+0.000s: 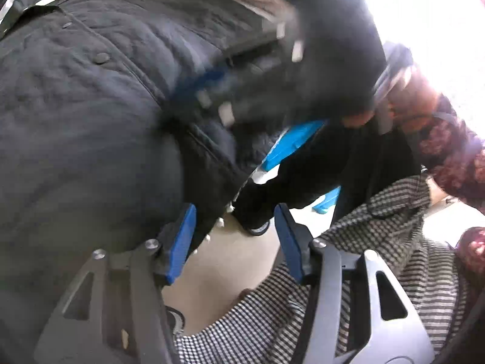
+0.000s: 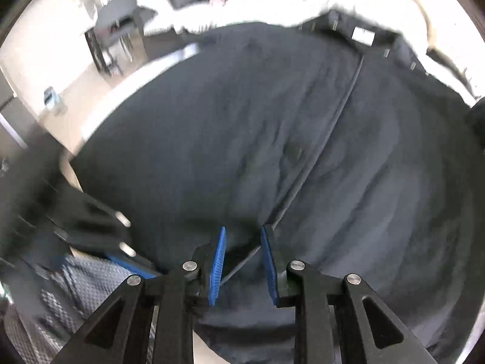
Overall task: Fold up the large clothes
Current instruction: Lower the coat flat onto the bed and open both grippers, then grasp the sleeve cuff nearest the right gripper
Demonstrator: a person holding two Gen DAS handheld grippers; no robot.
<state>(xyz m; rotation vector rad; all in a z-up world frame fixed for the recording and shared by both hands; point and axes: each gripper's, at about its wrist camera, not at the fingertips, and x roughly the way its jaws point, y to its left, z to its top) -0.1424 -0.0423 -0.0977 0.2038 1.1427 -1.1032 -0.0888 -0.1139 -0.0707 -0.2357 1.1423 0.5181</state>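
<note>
**Both claws parted over a dark jacket**

A large dark jacket (image 2: 272, 136) fills most of the right wrist view, spread flat with a long seam or closed front running from the upper right of the frame down toward the lower centre. A small white label (image 2: 362, 35) sits at its collar end near the top right. Pale bedding (image 2: 272, 3) lies beyond the jacket along the top of the frame.

The right claw (image 2: 242, 261) points down at the fabric from the bottom centre. Its blue pads (image 2: 218, 264) stand a narrow way apart, with the seam running between them, and the pads do not press on the cloth.

In the left wrist view the same jacket (image 1: 91, 106) covers the left half of the frame, with round snap buttons (image 1: 101, 57) along its front edge in the upper left. The left claw (image 1: 236, 236) rises from the bottom, its blue pads (image 1: 182, 242) set about half open. Nothing is gripped between them; pale floor (image 1: 236, 267) shows through the gap, and the jacket's edge lies just beside the left-hand pad.

The right claw (image 1: 272, 91) also crosses the centre of this view, heavily blurred. A patterned sleeve (image 1: 448, 151) enters from the right, and checked fabric (image 1: 379, 257) fills the lower right.
</note>
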